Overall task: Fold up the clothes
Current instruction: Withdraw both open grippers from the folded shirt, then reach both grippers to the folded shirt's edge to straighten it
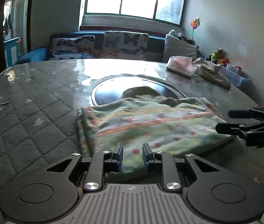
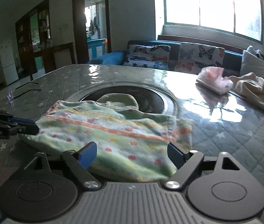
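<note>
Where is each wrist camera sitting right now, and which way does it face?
Left wrist: on the left gripper at the near table edge, facing the window across the patterned green garment; its own fingers are open, and the right gripper enters from the right.
Right wrist: on the right gripper, low over the same garment's near edge, facing the butterfly cushions; fingers spread wide, with the left gripper at left.
Shared: the garment, the dark round inset, the pink folded item.
</note>
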A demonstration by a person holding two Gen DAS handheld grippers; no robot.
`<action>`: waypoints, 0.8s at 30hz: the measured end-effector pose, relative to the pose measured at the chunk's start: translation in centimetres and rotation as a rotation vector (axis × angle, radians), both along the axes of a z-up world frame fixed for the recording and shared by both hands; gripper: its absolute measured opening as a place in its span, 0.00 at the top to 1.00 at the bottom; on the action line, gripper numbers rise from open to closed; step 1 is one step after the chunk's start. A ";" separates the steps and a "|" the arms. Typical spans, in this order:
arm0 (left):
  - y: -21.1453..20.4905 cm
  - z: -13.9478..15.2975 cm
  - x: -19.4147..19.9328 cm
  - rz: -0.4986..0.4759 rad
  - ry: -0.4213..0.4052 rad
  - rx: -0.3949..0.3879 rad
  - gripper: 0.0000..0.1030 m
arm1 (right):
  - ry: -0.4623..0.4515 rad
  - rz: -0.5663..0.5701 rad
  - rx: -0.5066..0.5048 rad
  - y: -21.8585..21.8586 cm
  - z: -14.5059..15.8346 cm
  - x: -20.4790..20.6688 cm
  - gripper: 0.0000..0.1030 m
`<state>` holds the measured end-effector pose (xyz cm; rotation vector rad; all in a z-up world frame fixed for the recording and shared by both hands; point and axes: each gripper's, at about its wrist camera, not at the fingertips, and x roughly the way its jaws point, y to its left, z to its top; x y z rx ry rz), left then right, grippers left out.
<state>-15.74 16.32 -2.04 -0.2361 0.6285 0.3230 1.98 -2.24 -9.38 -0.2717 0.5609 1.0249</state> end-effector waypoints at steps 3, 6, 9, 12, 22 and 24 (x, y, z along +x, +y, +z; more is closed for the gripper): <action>0.4 -0.6 0.4 0.005 0.022 -0.007 0.76 | 0.010 0.012 0.000 0.9 -0.4 0.2 0.17; 0.8 -0.6 0.3 0.008 0.025 -0.014 0.75 | 0.037 0.015 -0.031 1.6 -1.4 0.7 0.13; 1.3 -0.2 0.1 0.021 0.025 -0.011 0.74 | 0.074 0.008 -0.035 1.5 -1.9 1.3 0.11; 2.1 0.4 0.6 0.023 0.007 -0.031 0.74 | 0.061 0.005 -0.028 1.7 -1.2 1.9 0.10; 5.1 0.3 5.8 0.022 0.030 -0.027 0.74 | 0.076 -0.001 -0.019 4.6 -0.9 5.6 0.08; 5.8 -0.2 6.4 0.033 0.053 -0.030 0.74 | 0.087 -0.007 -0.025 5.1 -1.3 6.4 0.08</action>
